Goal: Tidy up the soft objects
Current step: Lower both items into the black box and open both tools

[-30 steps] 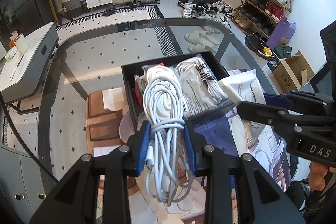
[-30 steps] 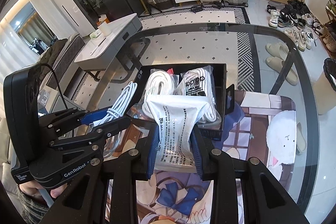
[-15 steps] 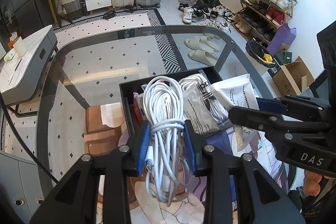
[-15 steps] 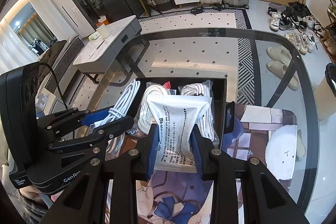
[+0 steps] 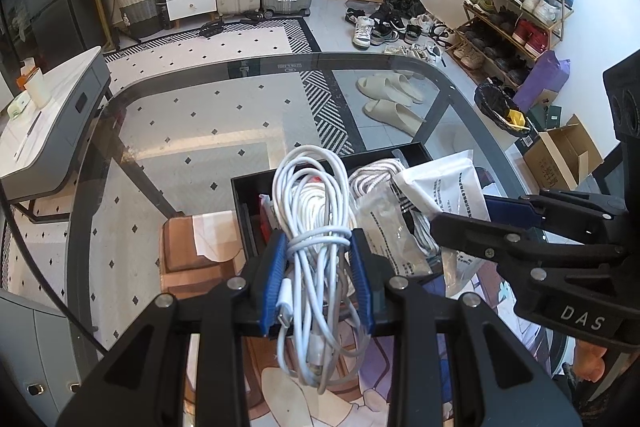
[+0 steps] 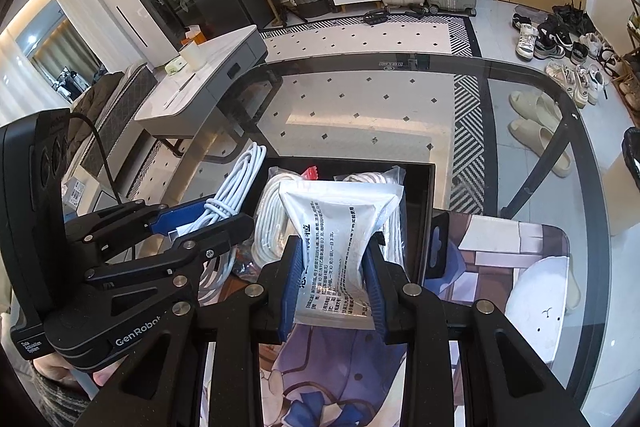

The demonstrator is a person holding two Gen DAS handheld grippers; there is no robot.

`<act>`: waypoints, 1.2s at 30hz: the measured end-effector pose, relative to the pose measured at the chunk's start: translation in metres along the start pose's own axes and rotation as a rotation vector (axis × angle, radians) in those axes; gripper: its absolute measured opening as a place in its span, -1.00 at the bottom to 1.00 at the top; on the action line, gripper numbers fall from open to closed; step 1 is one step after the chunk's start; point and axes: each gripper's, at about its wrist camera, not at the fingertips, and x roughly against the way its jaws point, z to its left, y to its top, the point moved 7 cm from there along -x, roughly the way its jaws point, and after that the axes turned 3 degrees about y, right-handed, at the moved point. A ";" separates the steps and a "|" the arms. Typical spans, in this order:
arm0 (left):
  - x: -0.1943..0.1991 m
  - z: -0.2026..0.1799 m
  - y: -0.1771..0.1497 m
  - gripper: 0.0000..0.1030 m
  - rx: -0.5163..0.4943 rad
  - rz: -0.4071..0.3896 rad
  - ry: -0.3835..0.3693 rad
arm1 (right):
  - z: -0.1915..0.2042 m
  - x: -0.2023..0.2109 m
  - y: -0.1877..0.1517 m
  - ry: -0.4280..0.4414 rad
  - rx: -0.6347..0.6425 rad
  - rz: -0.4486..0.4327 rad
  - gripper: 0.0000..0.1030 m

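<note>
Over one black tray (image 6: 420, 223), left fingers (image 5: 320, 269) clamp one cable coil (image 5: 316, 211), right fingers (image 6: 334, 279) one white pouch (image 6: 340, 223).

Glossy glass table (image 5: 192, 131), smooth white plastic-sheathed cable (image 5: 316, 203), crinkly glossy plastic packet (image 6: 340, 227), matt black tray (image 6: 424, 211).

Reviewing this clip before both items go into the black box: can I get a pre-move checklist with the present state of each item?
1. Left gripper jaws clamped on the white cable bundle: ok.
2. Right gripper jaws clamped on the white pouch: ok.
3. Cable ends tucked in: not ok, loops and a plug dangle below the jaws.
4. Black box in front of both grippers: ok.
5. Free room in the box: cannot tell, bagged white ropes already fill much of it.
</note>
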 end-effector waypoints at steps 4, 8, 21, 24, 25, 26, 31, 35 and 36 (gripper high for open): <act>0.001 0.000 0.000 -0.42 0.001 0.001 0.000 | -0.002 -0.006 0.002 0.001 -0.004 0.007 -0.42; -0.007 -0.002 -0.001 -0.42 0.003 0.012 -0.005 | -0.006 -0.012 0.004 0.005 -0.011 0.016 -0.42; -0.031 -0.005 0.001 -0.42 0.013 0.033 -0.016 | -0.016 -0.038 0.006 -0.004 -0.028 0.046 -0.42; -0.037 -0.004 0.002 -0.41 0.018 0.032 -0.019 | -0.019 -0.042 0.007 -0.010 -0.027 0.051 -0.42; -0.037 -0.005 0.003 -0.41 0.015 0.028 -0.018 | -0.020 -0.044 0.008 -0.013 -0.026 0.054 -0.42; -0.038 -0.005 0.003 -0.41 0.015 0.027 -0.018 | -0.020 -0.046 0.008 -0.013 -0.026 0.056 -0.42; -0.044 -0.005 0.002 -0.46 0.019 0.036 -0.035 | -0.023 -0.054 0.006 -0.015 -0.030 0.064 -0.42; -0.054 -0.004 -0.005 -0.50 0.037 0.051 -0.048 | -0.024 -0.055 0.005 -0.016 -0.024 0.065 -0.42; -0.055 -0.004 -0.006 -0.50 0.039 0.051 -0.051 | -0.024 -0.055 0.004 -0.016 -0.024 0.066 -0.42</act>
